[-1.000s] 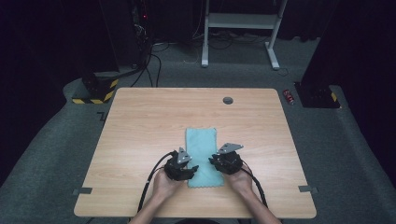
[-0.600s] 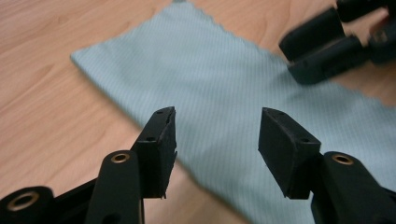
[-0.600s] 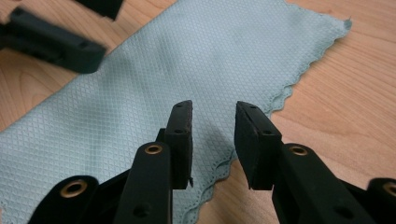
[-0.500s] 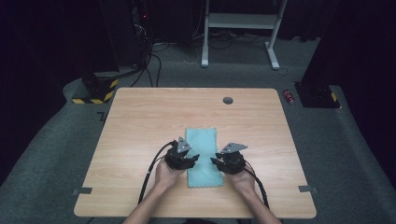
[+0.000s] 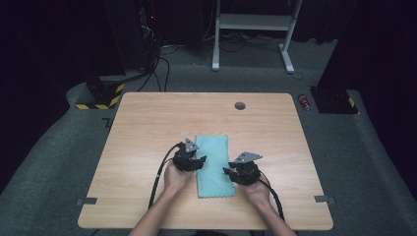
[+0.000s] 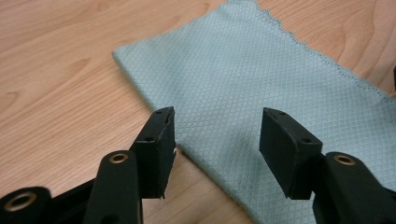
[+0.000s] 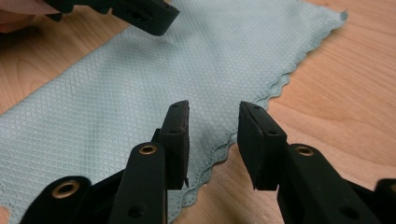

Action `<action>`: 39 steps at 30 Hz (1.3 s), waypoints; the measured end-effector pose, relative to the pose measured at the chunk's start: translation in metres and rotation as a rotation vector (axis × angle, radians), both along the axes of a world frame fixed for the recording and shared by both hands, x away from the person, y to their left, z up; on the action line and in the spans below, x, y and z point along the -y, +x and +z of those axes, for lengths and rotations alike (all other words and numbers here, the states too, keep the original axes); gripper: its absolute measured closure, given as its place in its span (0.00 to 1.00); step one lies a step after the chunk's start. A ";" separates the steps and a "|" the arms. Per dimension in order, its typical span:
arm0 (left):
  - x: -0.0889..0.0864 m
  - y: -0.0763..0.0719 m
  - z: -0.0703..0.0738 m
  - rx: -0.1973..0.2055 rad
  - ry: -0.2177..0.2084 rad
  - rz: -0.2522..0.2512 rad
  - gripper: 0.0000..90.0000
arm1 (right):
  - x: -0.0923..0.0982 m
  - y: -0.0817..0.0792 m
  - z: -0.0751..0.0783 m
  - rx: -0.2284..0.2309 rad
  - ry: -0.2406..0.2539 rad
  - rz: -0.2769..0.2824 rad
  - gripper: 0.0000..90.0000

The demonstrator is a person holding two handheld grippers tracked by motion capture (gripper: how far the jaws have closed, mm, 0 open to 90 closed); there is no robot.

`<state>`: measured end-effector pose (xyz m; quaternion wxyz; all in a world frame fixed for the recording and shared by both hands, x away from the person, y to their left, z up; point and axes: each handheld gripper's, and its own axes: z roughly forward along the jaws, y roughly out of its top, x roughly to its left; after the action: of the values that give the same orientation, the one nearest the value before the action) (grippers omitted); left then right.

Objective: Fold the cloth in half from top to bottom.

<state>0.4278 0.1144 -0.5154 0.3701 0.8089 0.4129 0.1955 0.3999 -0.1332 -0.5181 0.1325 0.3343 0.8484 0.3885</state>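
Note:
A folded pale teal cloth (image 5: 214, 162) lies flat on the wooden table (image 5: 147, 128), its long side running away from me. My left gripper (image 5: 195, 162) hovers open over the cloth's left folded edge (image 6: 154, 100), jaws (image 6: 217, 140) straddling cloth with nothing pinched. My right gripper (image 5: 231, 173) stands open at the cloth's right scalloped edge (image 7: 275, 88), its jaws (image 7: 214, 140) a small gap apart just above the hem. The left gripper's jaw (image 7: 144, 16) shows at the top of the right gripper view.
A round dark grommet (image 5: 240, 105) sits near the table's far edge. Black cables trail from both grippers toward the near edge. Beyond the table stand a white frame (image 5: 253, 22), dark cabinets and a yellow-black striped block (image 5: 98, 98) on grey carpet.
My left gripper has moved forward and right along the cloth's left edge, onto the cloth. The right gripper has barely shifted at the right edge.

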 end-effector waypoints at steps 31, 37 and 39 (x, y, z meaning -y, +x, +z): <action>-0.043 0.051 0.006 -0.083 -0.164 0.179 0.46 | 0.022 0.067 0.024 -0.074 0.092 -0.152 0.69; -0.039 0.056 0.014 -0.075 -0.145 0.153 0.46 | 0.020 0.074 0.030 -0.060 0.087 -0.162 0.70; -0.037 0.060 0.016 -0.076 -0.158 0.152 0.47 | 0.018 0.079 0.029 -0.066 0.077 -0.161 0.70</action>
<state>0.4878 0.1519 -0.4996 0.4008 0.7505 0.5008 0.1591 0.4792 -0.1513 -0.4895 0.1222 0.4191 0.8071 0.3976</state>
